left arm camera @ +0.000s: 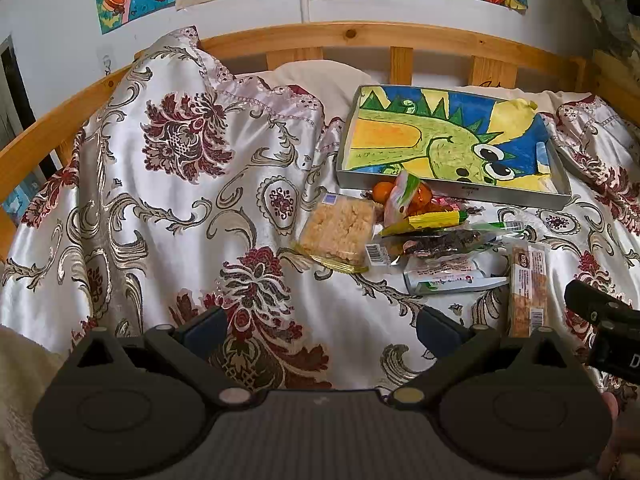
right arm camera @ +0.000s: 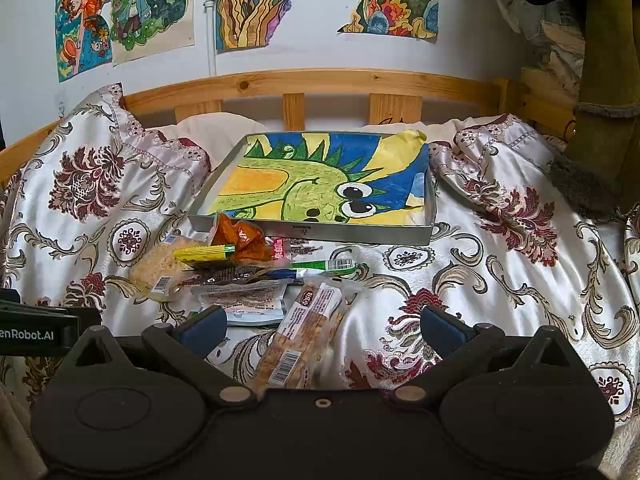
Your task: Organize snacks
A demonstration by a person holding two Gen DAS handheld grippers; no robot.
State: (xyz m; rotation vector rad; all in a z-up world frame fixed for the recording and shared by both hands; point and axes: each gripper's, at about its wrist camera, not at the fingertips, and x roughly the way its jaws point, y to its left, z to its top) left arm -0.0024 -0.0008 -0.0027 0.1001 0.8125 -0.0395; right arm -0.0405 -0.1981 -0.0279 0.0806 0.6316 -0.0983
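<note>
A pile of snack packets lies on the patterned bedspread before a shallow grey tray (left arm camera: 452,194) (right arm camera: 316,235) lined with a dinosaur drawing. In it are a clear pack of puffed rice cake (left arm camera: 338,230) (right arm camera: 160,266), an orange bag (left arm camera: 416,196) (right arm camera: 244,240), a yellow stick pack (left arm camera: 434,220) (right arm camera: 204,255), a dark packet (left arm camera: 440,242), a white packet (left arm camera: 444,276) (right arm camera: 244,300) and a long bar pack (left arm camera: 528,288) (right arm camera: 304,332). My left gripper (left arm camera: 320,326) is open over bare cloth, left of the pile. My right gripper (right arm camera: 322,326) is open with the bar pack lying between its fingers, untouched.
A wooden bed rail (left arm camera: 348,36) (right arm camera: 320,80) runs behind the pillows, with drawings taped on the wall above. The other gripper's body shows at the right edge (left arm camera: 604,320) of the left wrist view and at the left edge (right arm camera: 36,326) of the right wrist view. Olive fabric (right arm camera: 600,80) hangs at right.
</note>
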